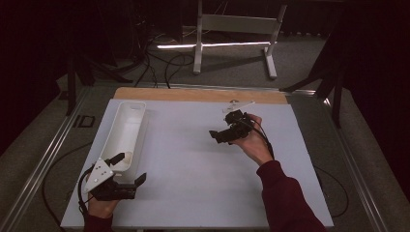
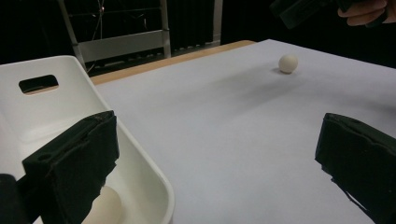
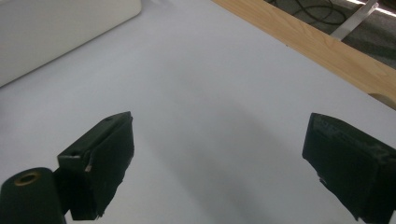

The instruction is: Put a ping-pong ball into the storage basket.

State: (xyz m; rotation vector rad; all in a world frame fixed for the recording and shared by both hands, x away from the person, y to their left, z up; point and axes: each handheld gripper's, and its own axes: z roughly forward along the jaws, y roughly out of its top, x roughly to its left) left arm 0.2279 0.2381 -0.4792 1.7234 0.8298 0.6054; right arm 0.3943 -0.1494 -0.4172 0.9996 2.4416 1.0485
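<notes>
Left gripper (image 1: 129,169): fingers (image 2: 74,163) spread wide, nothing between them. One finger hangs over the near end of the white tray (image 1: 126,126), the other is out over bare tabletop (image 1: 193,164). Left gripper view shows a white ball (image 2: 103,207) lying in the tray's near end, just below that finger, partly hidden by it; can't tell if they touch.

Right gripper (image 1: 220,135): fingers (image 3: 105,161) also released, wide gap, only white tabletop under them. It's held above the tabletop in the person's right hand (image 1: 251,137), far-right of centre, well apart from the tray.

A second white ball (image 2: 288,63) sits on the tabletop in the left gripper view, below the right gripper and hand.

Tray runs lengthwise along the left side of the tabletop, with a handle slot (image 2: 38,83) in its far end wall. A wooden strip (image 1: 203,94) edges the far side of the tabletop. Beyond it: floor, cables, white frame legs (image 1: 237,34).
</notes>
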